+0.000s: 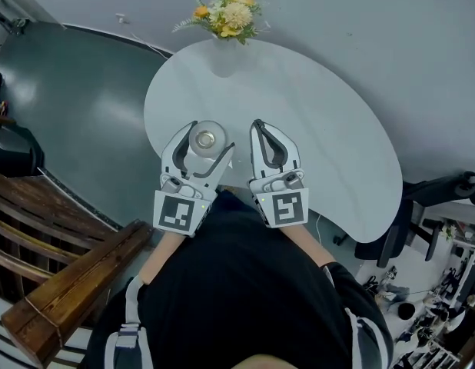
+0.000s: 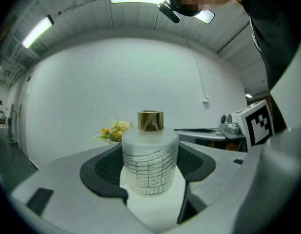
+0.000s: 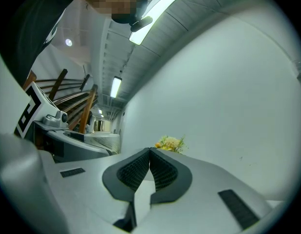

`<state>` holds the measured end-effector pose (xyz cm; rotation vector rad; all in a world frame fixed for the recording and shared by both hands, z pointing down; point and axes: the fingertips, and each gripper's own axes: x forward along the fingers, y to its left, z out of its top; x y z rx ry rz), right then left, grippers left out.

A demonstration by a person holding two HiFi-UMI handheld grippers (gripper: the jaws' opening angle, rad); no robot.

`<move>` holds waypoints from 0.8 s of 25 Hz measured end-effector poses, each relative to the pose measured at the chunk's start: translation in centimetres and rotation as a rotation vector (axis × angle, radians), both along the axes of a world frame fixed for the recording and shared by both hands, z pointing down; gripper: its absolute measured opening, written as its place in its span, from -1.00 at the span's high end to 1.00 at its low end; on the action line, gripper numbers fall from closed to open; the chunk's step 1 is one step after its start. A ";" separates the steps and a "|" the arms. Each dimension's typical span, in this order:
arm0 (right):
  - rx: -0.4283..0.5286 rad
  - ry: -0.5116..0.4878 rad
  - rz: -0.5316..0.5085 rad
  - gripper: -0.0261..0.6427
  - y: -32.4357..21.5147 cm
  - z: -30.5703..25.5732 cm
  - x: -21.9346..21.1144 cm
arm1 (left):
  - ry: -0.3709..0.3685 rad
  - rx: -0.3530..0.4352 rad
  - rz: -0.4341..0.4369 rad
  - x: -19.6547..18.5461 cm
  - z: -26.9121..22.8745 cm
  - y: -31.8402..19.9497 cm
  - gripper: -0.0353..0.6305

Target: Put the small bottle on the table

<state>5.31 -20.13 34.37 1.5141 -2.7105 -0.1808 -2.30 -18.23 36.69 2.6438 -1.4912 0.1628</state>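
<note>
A small frosted bottle (image 1: 207,139) with a gold cap stands upright between the jaws of my left gripper (image 1: 212,135), over the near part of the white round table (image 1: 330,129). In the left gripper view the black pads press both sides of the bottle (image 2: 149,162), so the left gripper (image 2: 149,156) is shut on it. Whether the bottle's base touches the tabletop cannot be told. My right gripper (image 1: 257,123) hovers just to the right, jaws shut with nothing between them (image 3: 149,151).
A vase of yellow and white flowers (image 1: 226,14) stands at the table's far edge. A wooden bench (image 1: 61,283) is at the left on the dark floor. A black office chair (image 1: 430,198) stands beyond the table's right edge.
</note>
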 end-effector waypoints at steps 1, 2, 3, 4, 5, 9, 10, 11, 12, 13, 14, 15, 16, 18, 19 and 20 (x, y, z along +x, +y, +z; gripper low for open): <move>0.001 -0.004 0.001 0.86 -0.2 0.0 0.0 | -0.001 -0.002 0.000 0.0 0.0 -0.2 -0.10; -0.003 -0.004 0.002 0.86 -0.3 0.2 0.0 | -0.001 -0.004 -0.001 0.0 0.1 -0.4 -0.10; -0.006 -0.008 0.006 0.86 -0.4 0.2 0.0 | -0.001 -0.007 -0.002 0.0 0.2 -0.5 -0.10; -0.009 -0.012 0.011 0.86 -0.5 0.2 0.0 | -0.002 -0.012 -0.002 0.0 0.2 -0.7 -0.10; -0.012 -0.012 0.009 0.86 -0.6 0.4 0.0 | -0.003 -0.015 -0.001 0.0 0.3 -1.0 -0.10; 0.013 -0.029 0.006 0.86 -1.4 0.5 -0.5 | -0.011 -0.025 0.008 -0.3 0.6 -2.0 -0.10; -0.009 -0.007 0.005 0.86 -1.5 0.8 -0.6 | -0.015 -0.029 0.012 -0.4 0.7 -2.3 -0.10; -0.031 0.011 0.006 0.86 -1.7 1.2 -0.7 | -0.020 -0.031 0.017 -0.5 0.8 -2.6 -0.10; -0.046 0.020 0.010 0.86 -1.9 1.3 -0.7 | -0.024 -0.032 0.025 -0.5 0.9 -2.9 -0.10; -0.052 0.023 0.015 0.86 -2.1 1.4 -0.8 | -0.027 -0.032 0.034 -0.5 0.9 -3.2 -0.10; -0.055 0.024 0.021 0.86 -2.4 1.5 -0.8 | -0.029 -0.033 0.043 -0.6 1.0 -3.5 -0.10; -0.056 0.024 0.027 0.86 -2.6 1.6 -0.9 | -0.031 -0.035 0.052 -0.7 1.1 -3.9 -0.10; -0.059 0.024 0.036 0.86 -2.9 1.8 -0.8 | -0.032 -0.037 0.059 -0.7 1.2 -4.2 -0.10; -0.067 0.025 0.056 0.86 -3.5 2.3 -0.6 | -0.034 -0.035 0.073 -0.8 1.4 -5.0 -0.10; -0.070 0.025 0.066 0.86 -3.7 2.5 -0.5 | -0.036 -0.034 0.078 -0.8 1.5 -5.3 -0.10; -0.071 0.025 0.075 0.86 -4.0 2.6 -0.4 | -0.038 -0.034 0.083 -0.8 1.6 -5.6 -0.10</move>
